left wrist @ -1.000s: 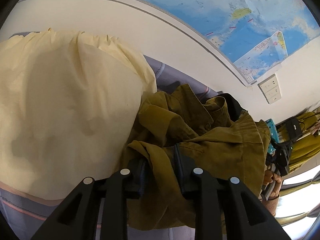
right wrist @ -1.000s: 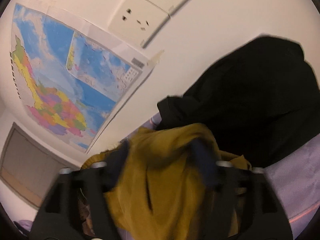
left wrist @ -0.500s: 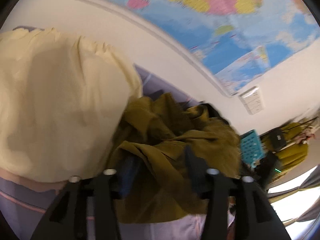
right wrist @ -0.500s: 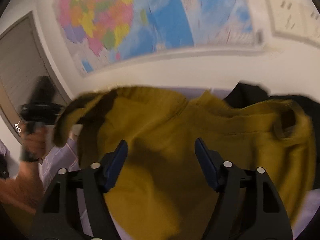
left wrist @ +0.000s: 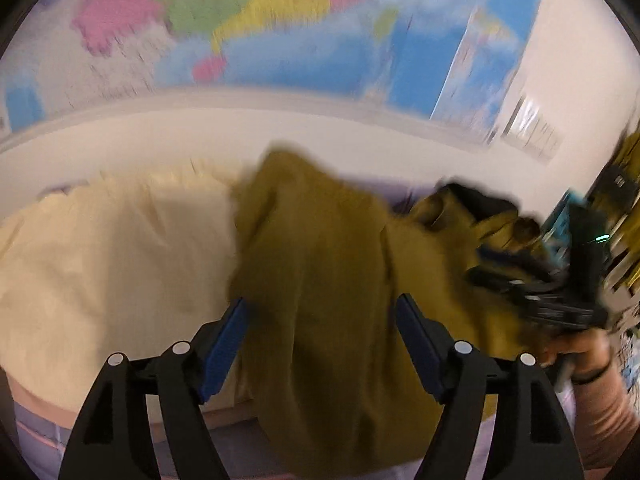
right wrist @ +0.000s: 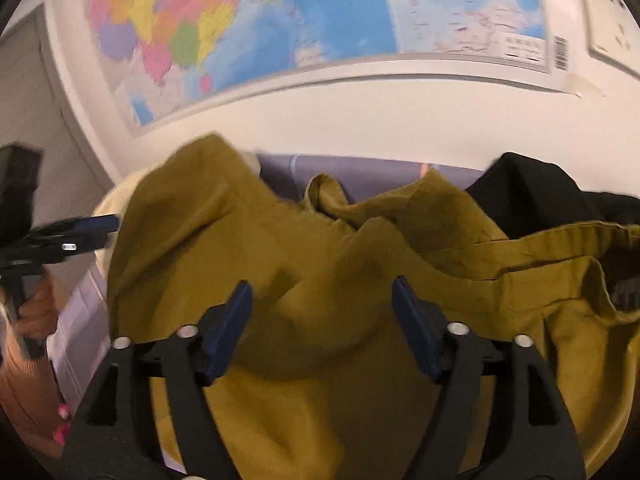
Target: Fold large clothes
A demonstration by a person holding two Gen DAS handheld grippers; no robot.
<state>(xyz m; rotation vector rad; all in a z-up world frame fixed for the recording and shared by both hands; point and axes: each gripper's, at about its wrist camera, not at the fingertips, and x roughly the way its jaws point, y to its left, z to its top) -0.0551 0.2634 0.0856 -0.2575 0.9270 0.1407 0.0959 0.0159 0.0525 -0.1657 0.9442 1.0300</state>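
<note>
An olive-mustard garment [left wrist: 328,280] lies crumpled on the lilac striped surface, between a pale yellow garment [left wrist: 112,264] on the left and a black garment [right wrist: 536,196] on the right. My left gripper [left wrist: 322,344] is open, its blue pads on either side of the olive cloth. My right gripper [right wrist: 322,326] is open too, over the olive garment [right wrist: 320,280]. The right gripper also shows at the right edge of the left wrist view [left wrist: 540,292], and the left gripper at the left edge of the right wrist view [right wrist: 76,236].
A white wall with a large coloured map [right wrist: 280,20] stands right behind the surface, with a wall socket [right wrist: 608,28] at the far right. A grey door [right wrist: 32,92] is at the left. Hanging yellow clothes and a blue basket [left wrist: 564,216] show at the right.
Both grippers have opened and let go of the olive garment. Both cameras have swung up toward the wall, and the garment now lies spread wider.
</note>
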